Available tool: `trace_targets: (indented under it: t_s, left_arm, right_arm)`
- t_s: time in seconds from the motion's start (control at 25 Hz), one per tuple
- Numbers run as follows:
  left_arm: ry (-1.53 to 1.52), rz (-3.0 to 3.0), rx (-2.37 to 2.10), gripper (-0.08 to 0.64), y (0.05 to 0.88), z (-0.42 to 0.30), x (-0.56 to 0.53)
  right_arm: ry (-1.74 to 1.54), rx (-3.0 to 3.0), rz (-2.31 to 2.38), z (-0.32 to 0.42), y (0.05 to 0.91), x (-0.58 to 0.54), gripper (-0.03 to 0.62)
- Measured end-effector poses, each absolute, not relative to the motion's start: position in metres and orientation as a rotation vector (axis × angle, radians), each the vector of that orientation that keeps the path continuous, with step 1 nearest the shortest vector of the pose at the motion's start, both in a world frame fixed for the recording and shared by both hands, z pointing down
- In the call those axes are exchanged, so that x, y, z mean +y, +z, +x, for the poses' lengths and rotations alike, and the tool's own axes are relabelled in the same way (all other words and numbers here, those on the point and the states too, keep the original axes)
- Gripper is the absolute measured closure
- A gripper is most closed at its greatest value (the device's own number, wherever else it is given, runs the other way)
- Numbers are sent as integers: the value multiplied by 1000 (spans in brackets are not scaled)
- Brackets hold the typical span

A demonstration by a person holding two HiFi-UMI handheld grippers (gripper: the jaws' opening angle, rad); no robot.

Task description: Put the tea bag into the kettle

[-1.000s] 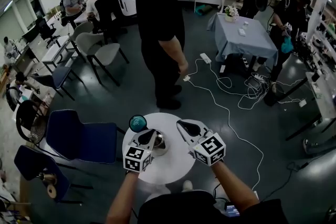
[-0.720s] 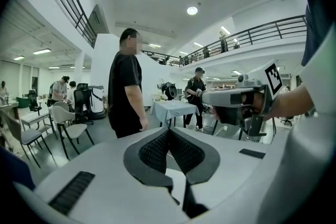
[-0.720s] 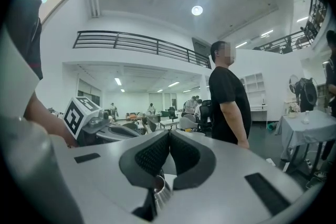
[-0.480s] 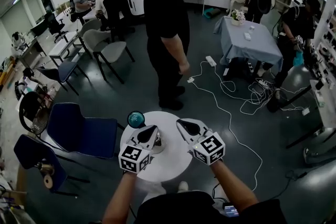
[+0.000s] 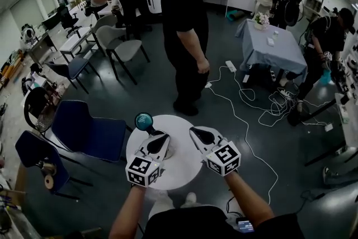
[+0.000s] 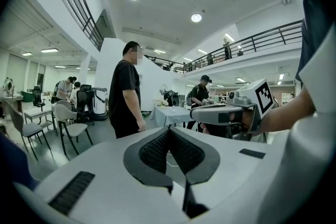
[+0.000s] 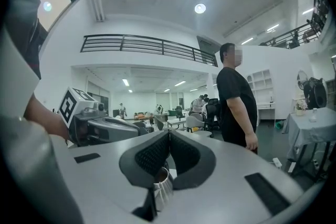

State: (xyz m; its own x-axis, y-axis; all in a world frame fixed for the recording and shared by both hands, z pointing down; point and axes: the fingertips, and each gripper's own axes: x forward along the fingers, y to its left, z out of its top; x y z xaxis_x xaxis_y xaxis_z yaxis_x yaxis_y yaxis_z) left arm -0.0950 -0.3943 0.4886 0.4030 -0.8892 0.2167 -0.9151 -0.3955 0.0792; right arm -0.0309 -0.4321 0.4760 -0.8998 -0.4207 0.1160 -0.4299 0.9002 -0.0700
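- Shiny steel kettle is tucked right under the left tongs, leftward of the right tongs.
- Both tongs are pinched together, empty; no tea bag is spotted.

Two hand-held grippers, left and right; one round white surface; one metal kettle; one teal round object; two blue chairs.

2 pale grey grippers, the left gripper and the right gripper, have black ribbed pads. Each carries a white cube with black square markers. The person wears a black top.
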Motion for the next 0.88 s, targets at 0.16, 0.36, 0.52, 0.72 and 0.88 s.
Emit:
trace_targets:
  t_s: [0.16,0.36,0.52,0.72,0.88]
  left_arm:
    - [179,2453,-1613,545,487,-94,-389]
    - [154,2417,-1654,545,483,-103,-387]
    - [133,2407,-1669,545,479,-113,-383]
    - [96,2403,-1668,545,479,-122,-370]
    - [89,2415,-1654,545,477,-125,-354]
  right_arm:
    - [151,-2975,649,-31,479,-431,574]
    - [169,-2982,636,-35,479,-429,574]
    - [173,-2983,624,-46,480,-423,574]
    - [171,-2974,623,-55,485,-408,574]
    - [172,-2968,644,-58,484,-392,574]
